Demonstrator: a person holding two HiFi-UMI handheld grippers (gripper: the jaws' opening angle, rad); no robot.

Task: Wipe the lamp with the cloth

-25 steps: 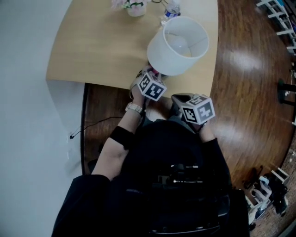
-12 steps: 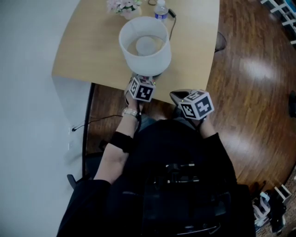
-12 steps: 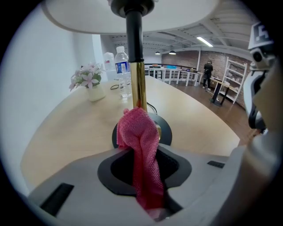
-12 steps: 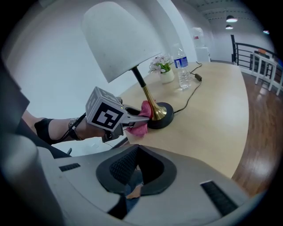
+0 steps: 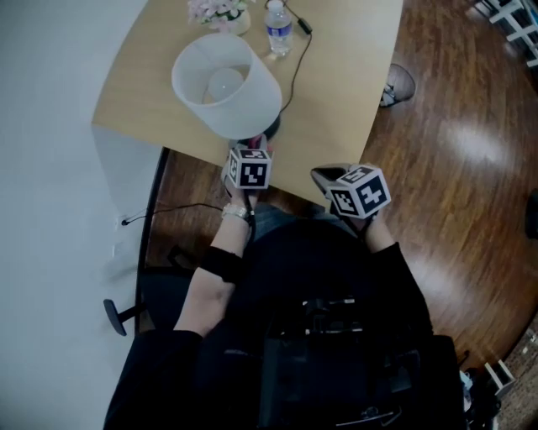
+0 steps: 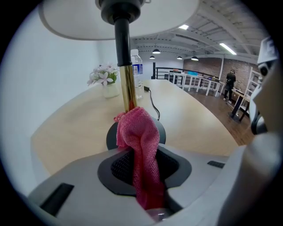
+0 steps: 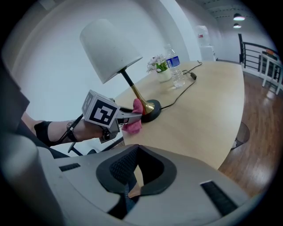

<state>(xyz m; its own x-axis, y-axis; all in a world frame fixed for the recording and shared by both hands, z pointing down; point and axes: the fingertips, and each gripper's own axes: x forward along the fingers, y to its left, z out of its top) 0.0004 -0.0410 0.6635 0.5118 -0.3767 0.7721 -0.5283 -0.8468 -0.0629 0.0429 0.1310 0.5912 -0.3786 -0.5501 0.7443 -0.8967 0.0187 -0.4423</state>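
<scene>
Pale wood counter [image 5: 336, 101] curves over a dark plank floor [image 5: 454, 168], with a white wall along its left side. We see the lamp [image 5: 227, 84] standing near the counter's near edge: a white shade [image 7: 108, 48], a brass stem [image 6: 127, 84] and a dark round base [image 6: 111, 137]. Behind it stand a water bottle [image 5: 278, 28] and a small vase of flowers [image 5: 217, 12], and a black cable [image 5: 294, 67] runs from the base towards the bottle. Our left gripper [image 7: 135, 115] has its fingers pinching the pink cloth [image 6: 141, 145], whose bunched free end lies against the foot of the stem, just above the base. Our right gripper [image 7: 136, 170] hangs to the right, short of the counter's edge and apart from the lamp; its fingers stand a narrow gap apart with nothing between them
</scene>
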